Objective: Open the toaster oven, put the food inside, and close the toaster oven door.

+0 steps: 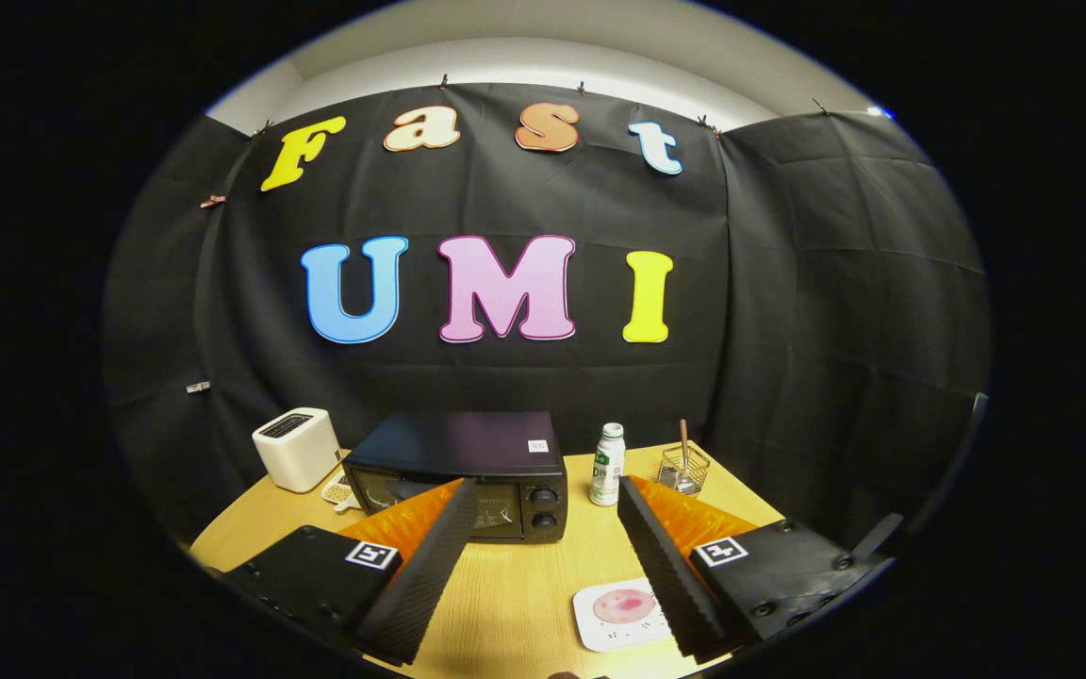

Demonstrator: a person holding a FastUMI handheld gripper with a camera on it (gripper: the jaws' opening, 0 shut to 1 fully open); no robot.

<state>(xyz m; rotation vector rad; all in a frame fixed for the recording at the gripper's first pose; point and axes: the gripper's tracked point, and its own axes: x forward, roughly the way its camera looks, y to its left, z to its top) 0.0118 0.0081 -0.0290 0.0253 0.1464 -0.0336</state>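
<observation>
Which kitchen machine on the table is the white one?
The small white toaster, standing at the table's back corner beside the black toaster oven. The oven is bigger, with two knobs. The gripper hangs open, holding nothing.

toaster oven (463, 476) left of bottle (608, 464)

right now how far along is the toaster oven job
Nothing looks done yet. The toaster oven door sits closed, beyond the fingers. The food rests on its white plate on the table, close to the gripper's right finger. In hand: nothing; the gripper hangs open and empty above the table. Left: open the door, put the food inside, close the door.
</observation>
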